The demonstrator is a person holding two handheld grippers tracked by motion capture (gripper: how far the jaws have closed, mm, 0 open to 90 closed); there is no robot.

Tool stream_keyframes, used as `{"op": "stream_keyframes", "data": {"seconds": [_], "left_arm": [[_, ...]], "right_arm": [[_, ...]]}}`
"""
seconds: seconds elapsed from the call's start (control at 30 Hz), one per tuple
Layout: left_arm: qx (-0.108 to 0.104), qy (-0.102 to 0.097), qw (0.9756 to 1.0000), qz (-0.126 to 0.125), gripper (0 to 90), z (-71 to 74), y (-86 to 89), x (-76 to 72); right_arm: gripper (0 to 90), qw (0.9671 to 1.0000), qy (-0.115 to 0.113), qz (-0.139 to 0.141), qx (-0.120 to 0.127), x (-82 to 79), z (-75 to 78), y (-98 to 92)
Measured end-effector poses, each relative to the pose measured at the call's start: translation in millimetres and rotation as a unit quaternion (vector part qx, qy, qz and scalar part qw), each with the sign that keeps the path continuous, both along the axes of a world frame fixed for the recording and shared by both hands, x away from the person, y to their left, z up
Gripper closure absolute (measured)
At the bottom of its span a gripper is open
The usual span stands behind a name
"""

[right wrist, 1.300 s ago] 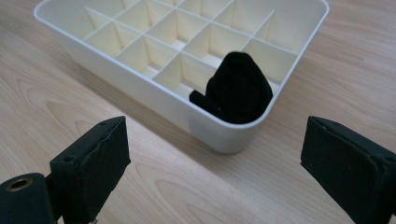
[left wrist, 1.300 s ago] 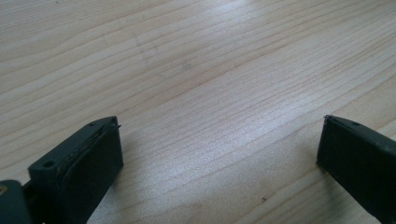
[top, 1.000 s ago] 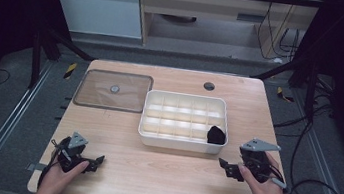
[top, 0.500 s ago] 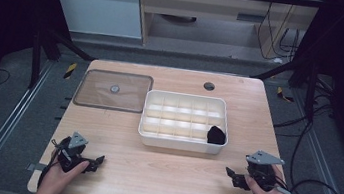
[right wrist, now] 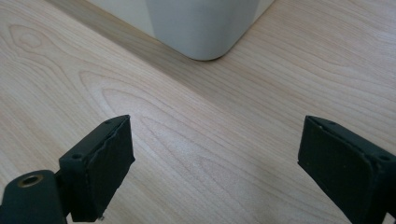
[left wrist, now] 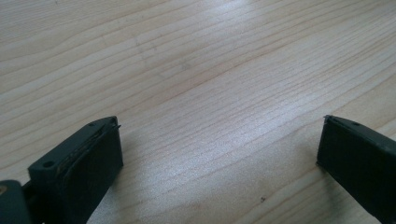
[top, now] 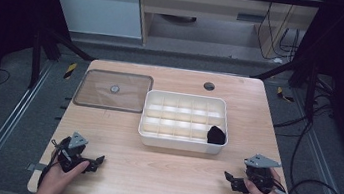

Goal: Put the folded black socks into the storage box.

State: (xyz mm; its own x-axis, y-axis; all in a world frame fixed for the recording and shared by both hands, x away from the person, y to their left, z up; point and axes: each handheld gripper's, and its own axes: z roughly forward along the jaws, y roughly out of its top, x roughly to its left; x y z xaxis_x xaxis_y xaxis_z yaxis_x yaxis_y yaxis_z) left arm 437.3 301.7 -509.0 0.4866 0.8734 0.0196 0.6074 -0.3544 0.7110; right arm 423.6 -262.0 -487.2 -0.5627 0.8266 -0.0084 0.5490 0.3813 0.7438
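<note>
The right hand-held gripper [top: 235, 180] rests low at the near right of the wooden surface [top: 165, 174], its jaws wide apart and holding nothing; in the right gripper view they frame bare wood, with the rounded corner of the white compartment tray [right wrist: 201, 28] just ahead. The left hand-held gripper [top: 93, 160] sits at the near left, jaws likewise spread over bare wood. The tray [top: 180, 143] lies at the middle of the surface, its long axis running left to right. A small black object [top: 215, 134] sits in its near right corner compartment; its own direction cannot be told. A clear lid [top: 113, 90] lies flat just left of the tray. No writing is readable. Against the frame a second ago, the right hand-held gripper has drawn back toward the near edge; the left one has stayed put.
</note>
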Motion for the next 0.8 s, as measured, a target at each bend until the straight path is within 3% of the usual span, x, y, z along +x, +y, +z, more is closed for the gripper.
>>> {"op": "stream_keyframes", "data": {"seconds": [0.43, 0.57, 0.63, 0.8], "left_arm": [[0.001, 0.001, 1.0, -0.001, 0.0, 0.2, 0.0, -0.4], [0.002, 0.001, 1.0, -0.001, 0.0, 0.3, 0.0, -0.3], [0.002, 0.001, 1.0, -0.001, 0.0, 0.3, 0.0, -0.3], [0.0, 0.0, 1.0, 0.0, 0.0, 0.0, -0.3, -0.2]], "right_arm": [[9.2, 0.9999, 0.004, -0.013, 0.007, 8.9, -5.5, -2.5], [8.7, 0.9996, 0.006, -0.028, 0.006, 15.4, -8.4, -2.0], [8.7, 0.9993, -0.008, -0.037, -0.003, 17.7, -9.3, -2.0], [8.1, 0.9989, 0.002, -0.047, 0.004, 20.5, -15.3, -1.1]]}}
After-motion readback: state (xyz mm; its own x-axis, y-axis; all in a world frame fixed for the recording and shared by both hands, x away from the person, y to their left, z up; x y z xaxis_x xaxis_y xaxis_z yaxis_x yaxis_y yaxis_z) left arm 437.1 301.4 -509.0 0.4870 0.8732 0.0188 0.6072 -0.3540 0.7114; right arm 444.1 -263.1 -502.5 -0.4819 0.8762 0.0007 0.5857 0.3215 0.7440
